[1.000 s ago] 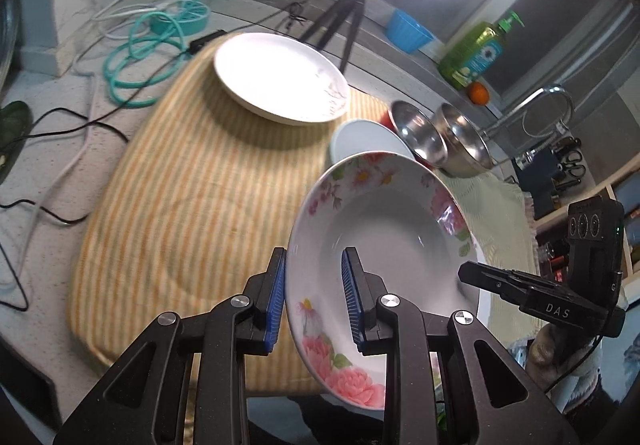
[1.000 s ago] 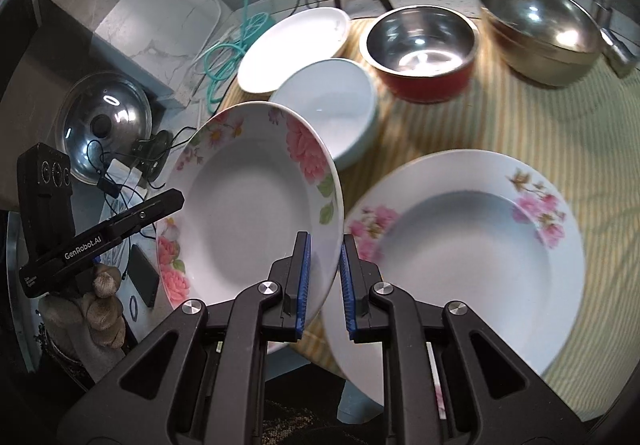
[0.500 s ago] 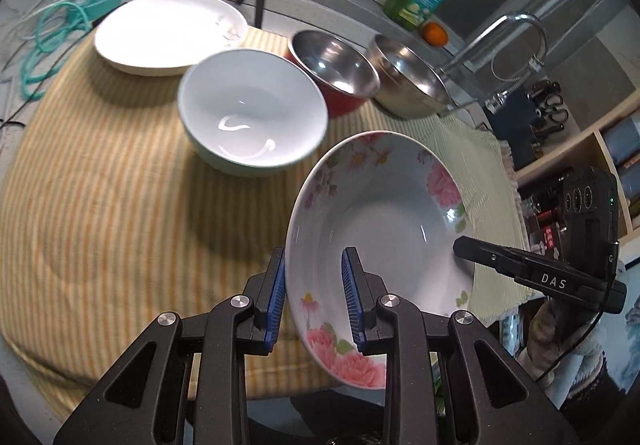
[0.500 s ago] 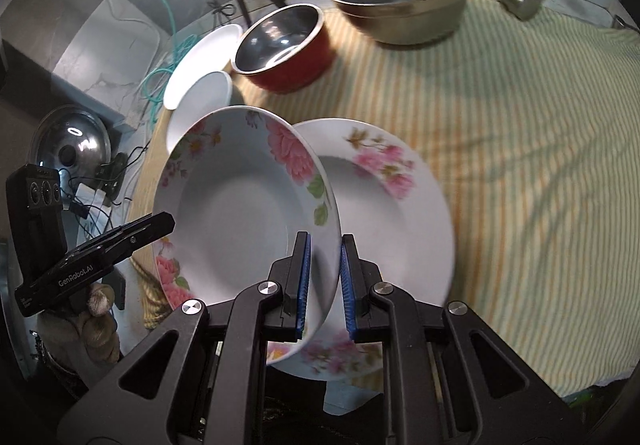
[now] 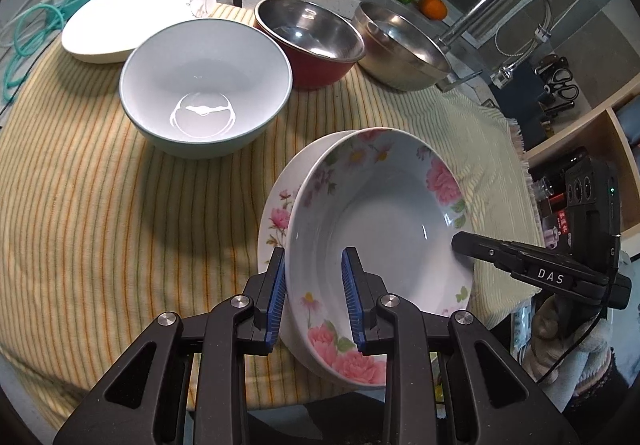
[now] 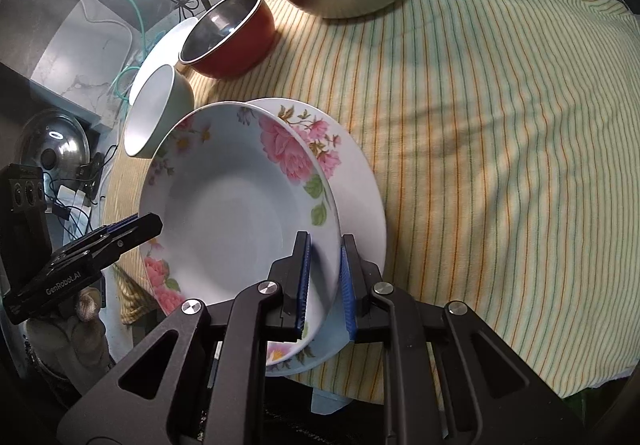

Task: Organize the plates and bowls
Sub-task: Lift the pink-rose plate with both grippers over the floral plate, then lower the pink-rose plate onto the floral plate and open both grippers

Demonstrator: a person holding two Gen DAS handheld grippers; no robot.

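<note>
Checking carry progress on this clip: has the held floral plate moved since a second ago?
Yes. The held floral plate, once beside the second floral plate on the striped cloth, now overlaps it, gripped by both grippers, left and right.

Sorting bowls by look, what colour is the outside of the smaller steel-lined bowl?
Red, around a bare steel inside; clearest in the right wrist view.

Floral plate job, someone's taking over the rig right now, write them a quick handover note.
Left gripper: shut on the held plate's near rim.
Right gripper: shut on its opposite rim.
The held plate is tilted just above a second floral plate lying on the striped cloth.
White bowl, red bowl, steel bowl and white plate stand behind.
Done: plate carried over its match.
Left: lower it, release, then sort the bowls.
</note>
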